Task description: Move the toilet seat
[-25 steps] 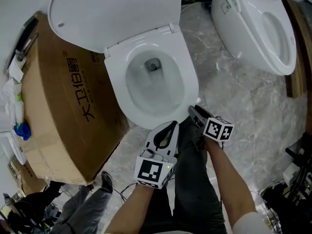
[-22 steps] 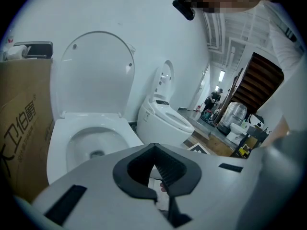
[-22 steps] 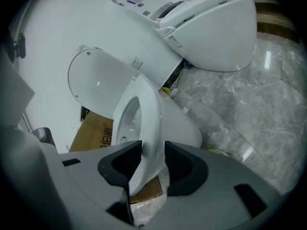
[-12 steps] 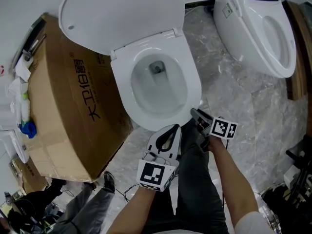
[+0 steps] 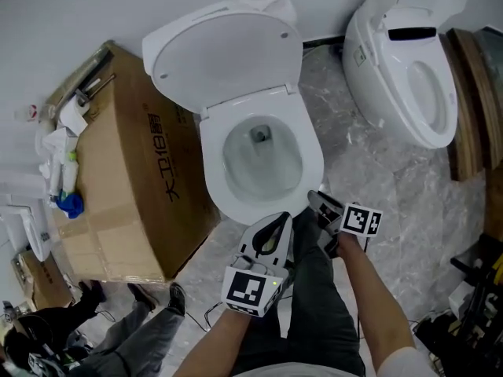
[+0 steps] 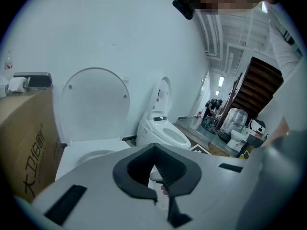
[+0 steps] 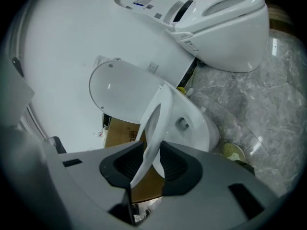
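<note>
The right gripper [image 5: 324, 206] is clamping the thin front edge of the seat [image 7: 152, 121]. Its pads are pressing on either face of the white ring, at the front-right of the bowl [image 7: 192, 123]. In the right gripper view the seat is looking tilted up off the bowl rather than lying flat, though from above I cannot tell how far. The lid [image 5: 228, 57] is standing open at the back edge. The left gripper [image 5: 275, 225] is hanging just beside it at the bowl's front edge, jaws together and gripping nothing.

The risk I am seeing is in that bite: it is narrow, on smooth plastic, and off to one side. If the pads are slipping as the seat is swinging, it is probably dropping and slamming onto the bowl. Pulling from the right side is also likely twisting the hinges at the back edge. Driven back too hard, the seat could be knocking into the lid.
</note>
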